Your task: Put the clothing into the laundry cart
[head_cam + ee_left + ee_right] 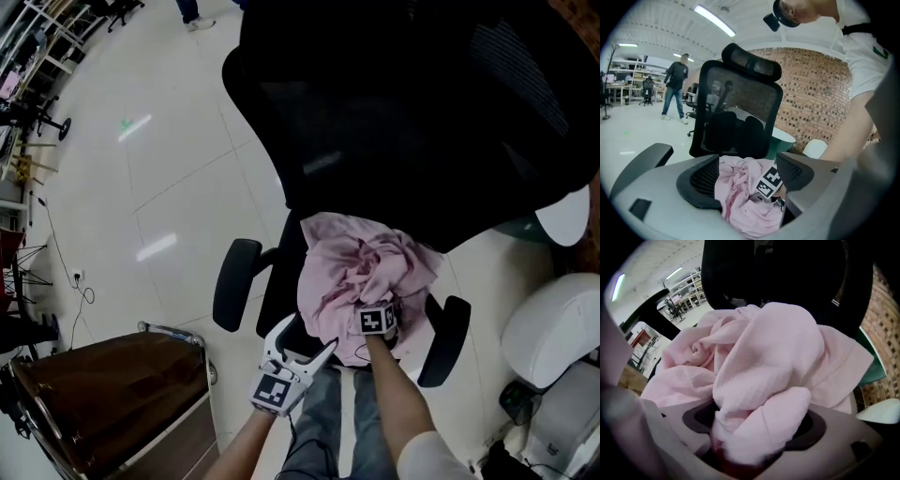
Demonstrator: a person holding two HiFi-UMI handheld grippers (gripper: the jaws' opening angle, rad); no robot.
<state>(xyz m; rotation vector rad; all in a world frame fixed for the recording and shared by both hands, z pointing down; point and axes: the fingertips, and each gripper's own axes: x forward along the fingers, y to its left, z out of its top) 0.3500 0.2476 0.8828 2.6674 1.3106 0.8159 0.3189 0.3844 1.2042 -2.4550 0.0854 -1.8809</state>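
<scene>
- We see a glossy white tiled floor (169,187) across the head view's left.
- A black office chair (394,112) fills its upper centre.
- Left gripper view: brick wall (815,89) right, ceiling strip light (714,20) above.

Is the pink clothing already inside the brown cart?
No, the pink clothing lies bunched on the office chair seat, while the brown cart stands apart on the floor.

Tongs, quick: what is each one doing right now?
Left tongs: open, holding nothing.
Right tongs: closed on the pink garment.
</scene>
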